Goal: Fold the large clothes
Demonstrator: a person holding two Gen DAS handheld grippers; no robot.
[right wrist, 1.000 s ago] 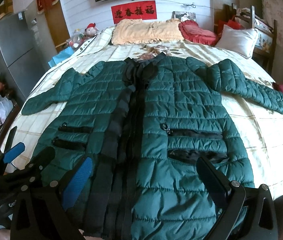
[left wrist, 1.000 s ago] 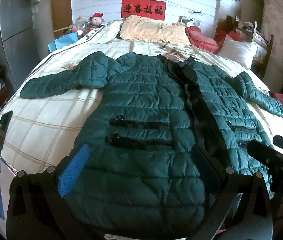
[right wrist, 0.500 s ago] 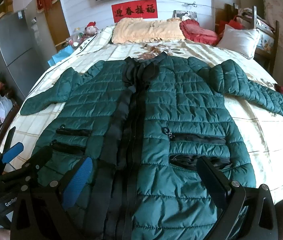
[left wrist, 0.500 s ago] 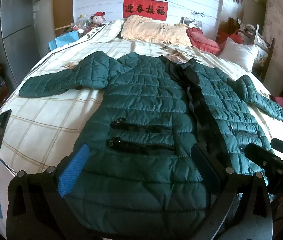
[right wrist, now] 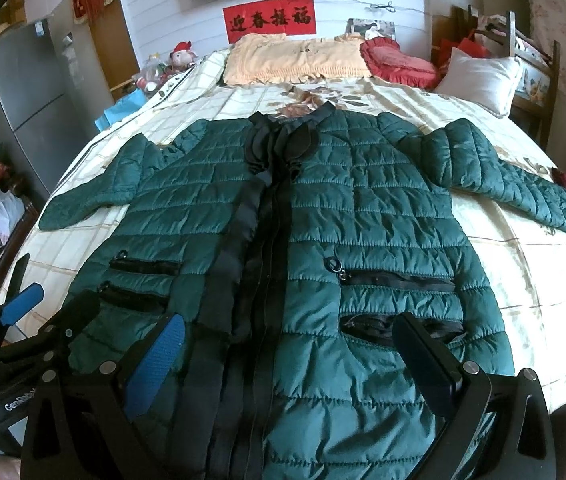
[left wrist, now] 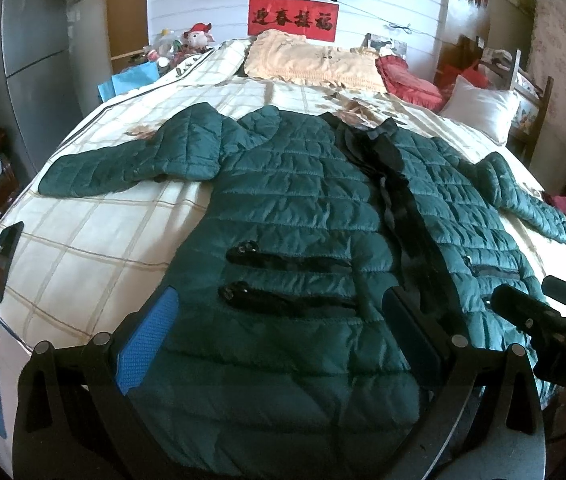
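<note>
Green padded coat (right wrist: 363, 216) lies front-up lengthwise on the bed (right wrist: 523, 264) — collar far, hem near — both tools (left wrist: 279, 332) (right wrist: 291, 352) spread wide, gripping nothing.

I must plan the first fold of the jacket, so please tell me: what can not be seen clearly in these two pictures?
- Jacket hem: in both views hidden behind the open left claw and right claw, and cut by the bottom edge.
- Jacket's underside: against the bed in both views.
- Pocket contents: too dark, right view.
- Left sleeve cuff: small, near the edge, right view.
</note>
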